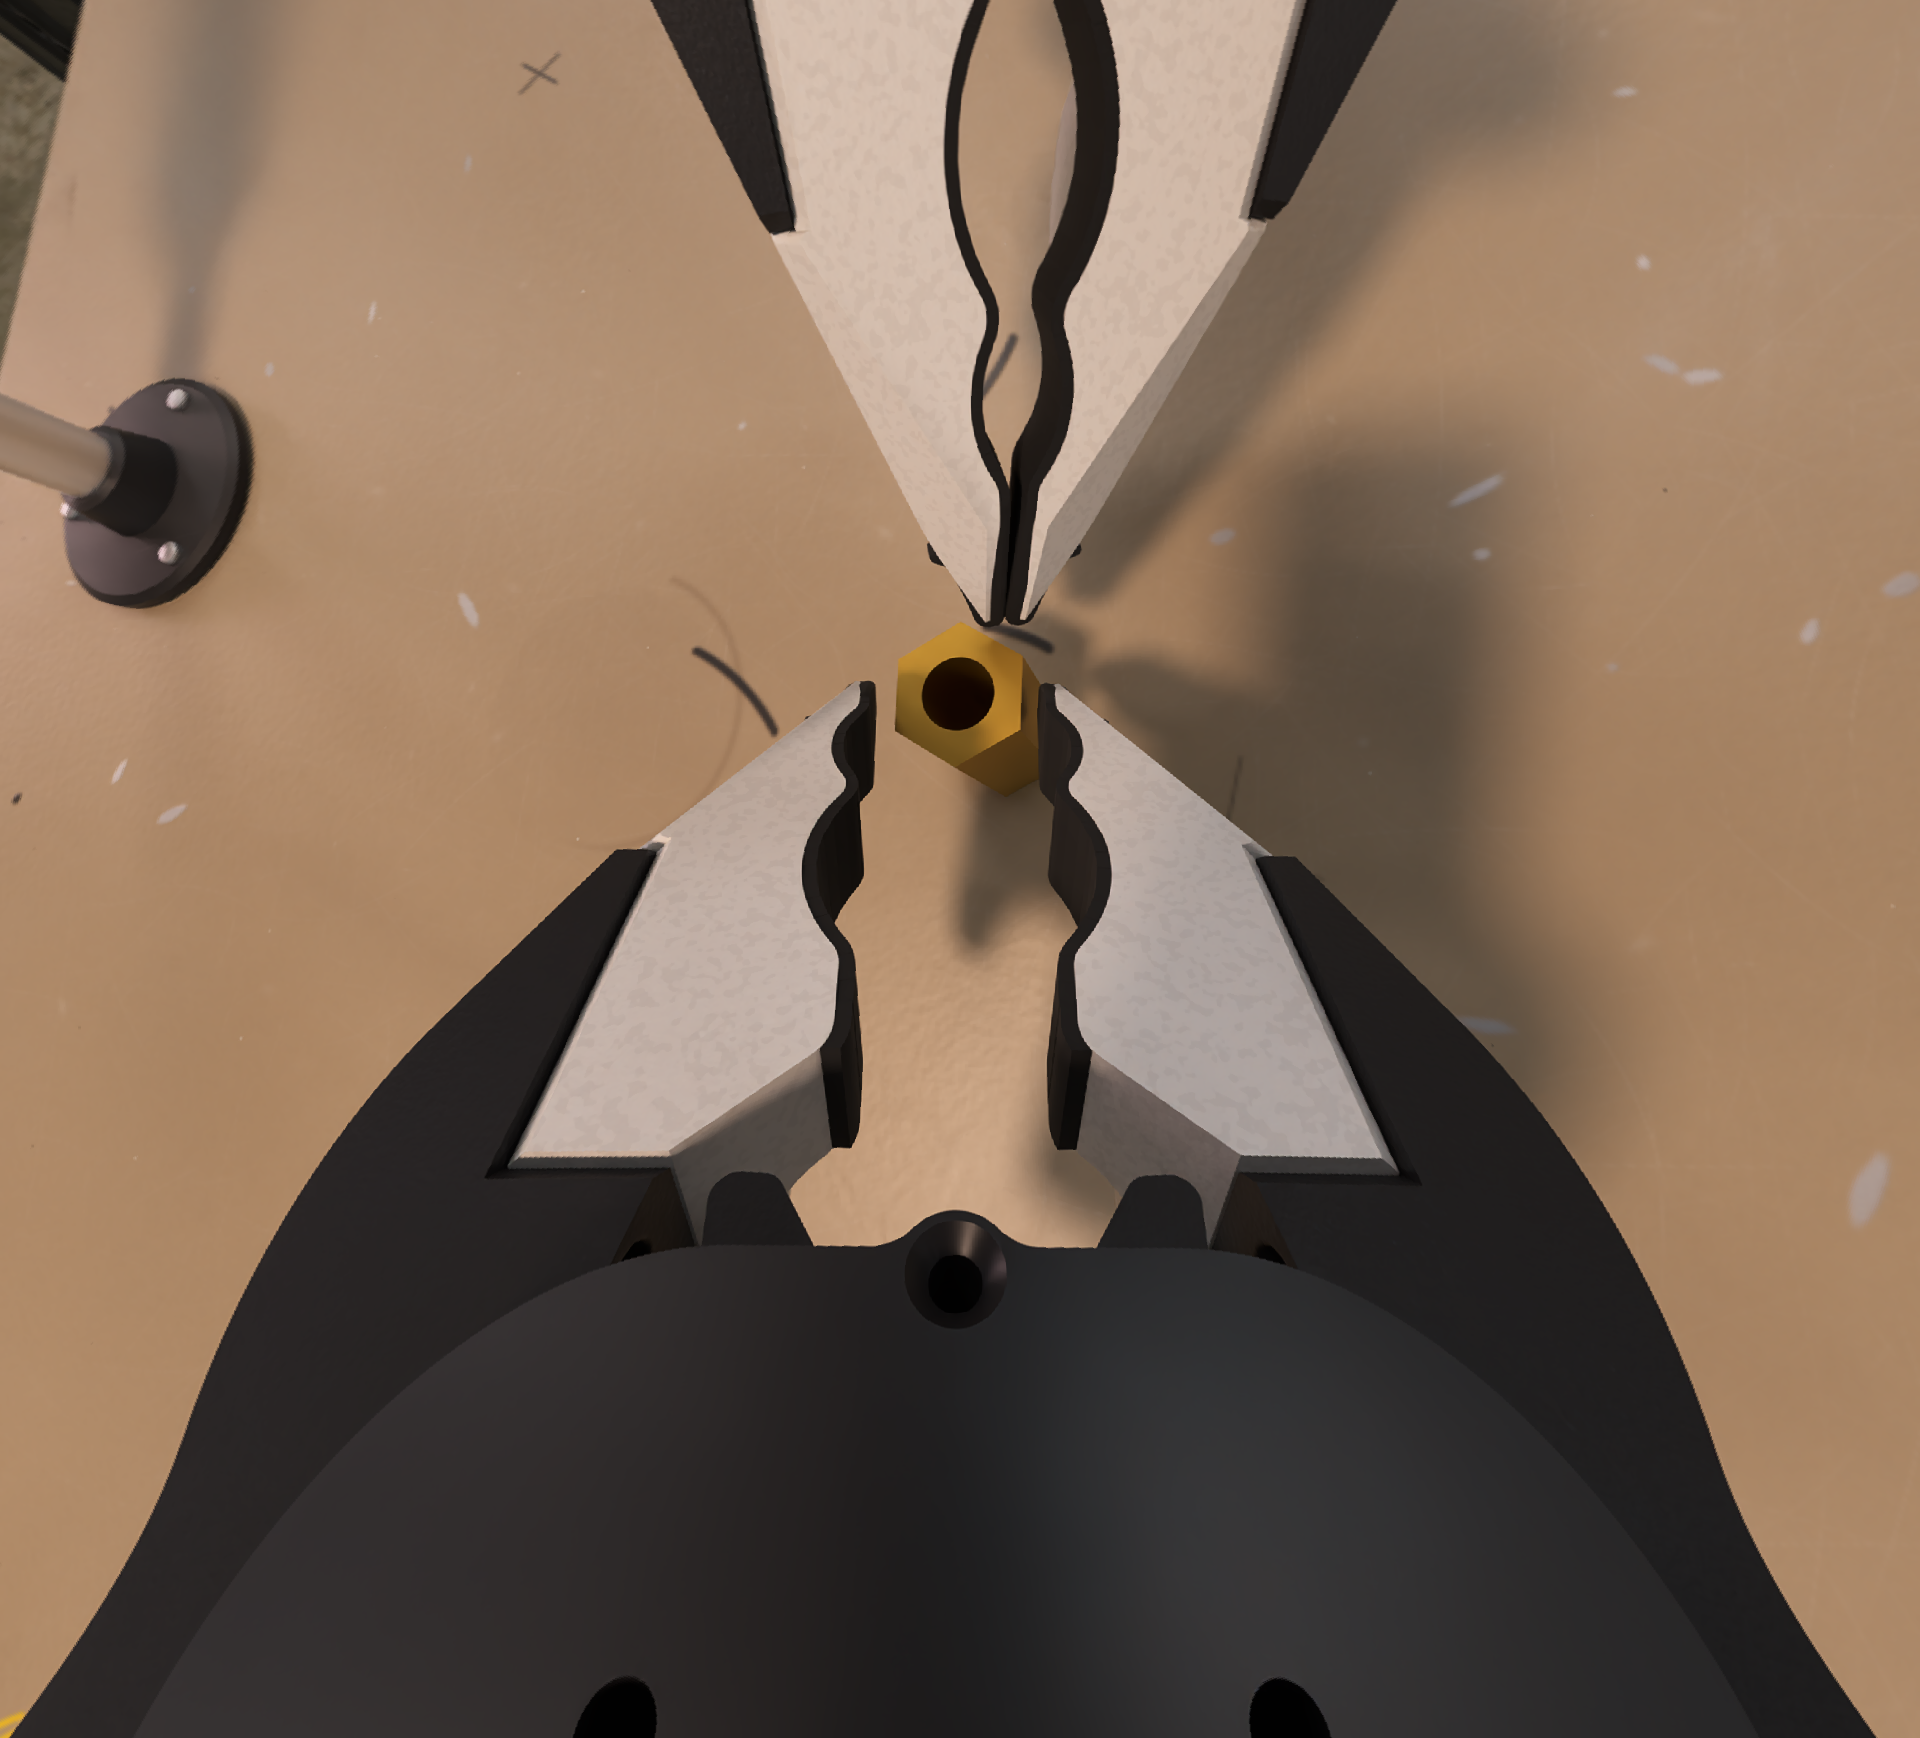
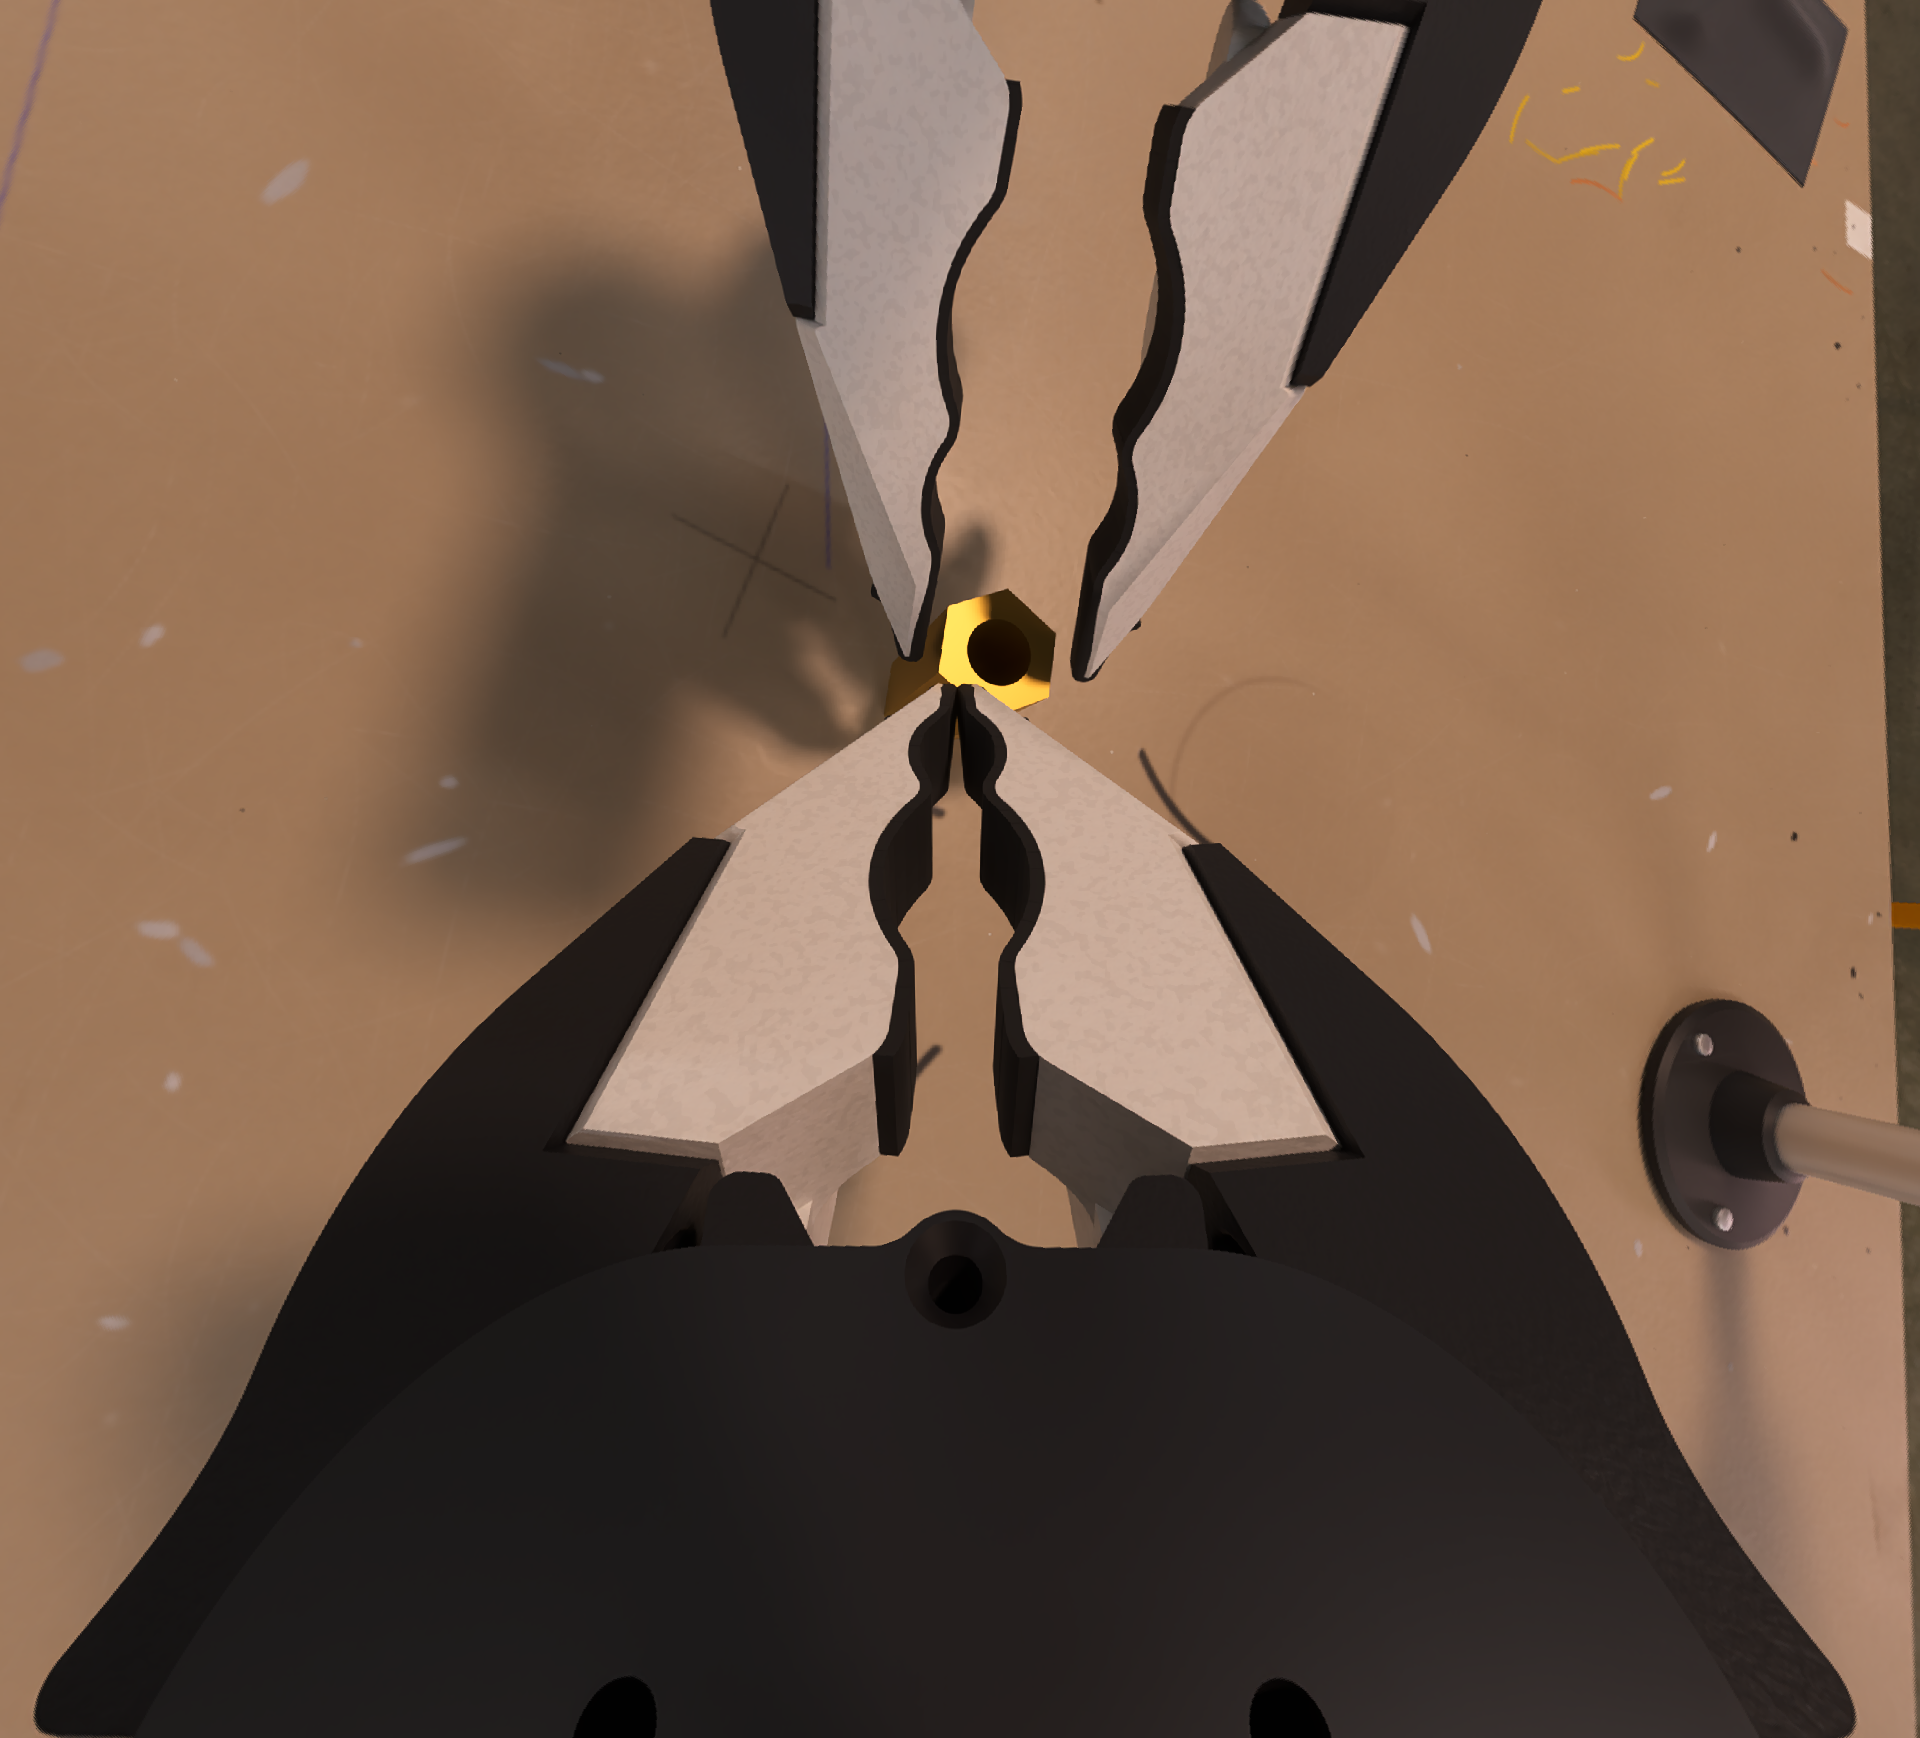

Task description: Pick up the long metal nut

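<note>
Between my parted left fingers (image 1: 956,701) stands the brass long metal nut (image 1: 964,701) upright on the tan surface (image 1: 416,857), ungripped, my right fingers (image 2: 956,701) closed just beside it

Warm even light, soft broad shadows, sharp focus, wide-angle bending

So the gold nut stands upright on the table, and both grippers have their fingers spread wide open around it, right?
Not quite. The gold nut does stand upright on the table, but only the left gripper is spread open around it. The right gripper has its fingers shut, tips just beside the nut, as the right wrist view shows.
</note>
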### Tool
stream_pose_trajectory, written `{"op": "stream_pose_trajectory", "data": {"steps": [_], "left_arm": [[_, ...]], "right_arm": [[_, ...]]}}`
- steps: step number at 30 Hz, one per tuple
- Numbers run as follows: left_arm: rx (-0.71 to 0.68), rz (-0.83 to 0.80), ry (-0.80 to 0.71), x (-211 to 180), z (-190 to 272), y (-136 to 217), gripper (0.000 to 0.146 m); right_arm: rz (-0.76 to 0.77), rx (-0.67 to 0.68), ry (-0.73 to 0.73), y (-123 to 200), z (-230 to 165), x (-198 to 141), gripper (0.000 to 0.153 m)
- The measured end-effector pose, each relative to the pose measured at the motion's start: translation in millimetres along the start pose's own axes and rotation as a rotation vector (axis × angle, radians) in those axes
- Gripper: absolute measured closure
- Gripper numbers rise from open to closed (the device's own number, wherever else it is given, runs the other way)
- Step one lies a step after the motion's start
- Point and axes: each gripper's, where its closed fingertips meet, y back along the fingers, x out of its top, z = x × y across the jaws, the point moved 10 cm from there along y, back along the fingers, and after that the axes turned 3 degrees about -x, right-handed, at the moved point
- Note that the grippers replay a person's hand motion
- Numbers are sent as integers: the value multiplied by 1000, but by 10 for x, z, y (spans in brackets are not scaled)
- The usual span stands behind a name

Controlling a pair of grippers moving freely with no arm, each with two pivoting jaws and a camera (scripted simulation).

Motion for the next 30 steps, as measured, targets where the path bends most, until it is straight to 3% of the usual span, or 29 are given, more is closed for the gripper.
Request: {"op": "stream_pose_trajectory", "data": {"steps": [7, 18, 30], "left_arm": [[4, -96, -47, 42, -13, -47, 117], [-39, -61, -1, 21, -49, -67, 117], [-17, -46, 3, 5, -52, -75, 118]], "right_arm": [[5, -14, 14, 8, -12, -9, 153], [8, -31, 51, 10, -21, -8, 153], [-16, 163, -109, 7, 221, 14, 153]]}}
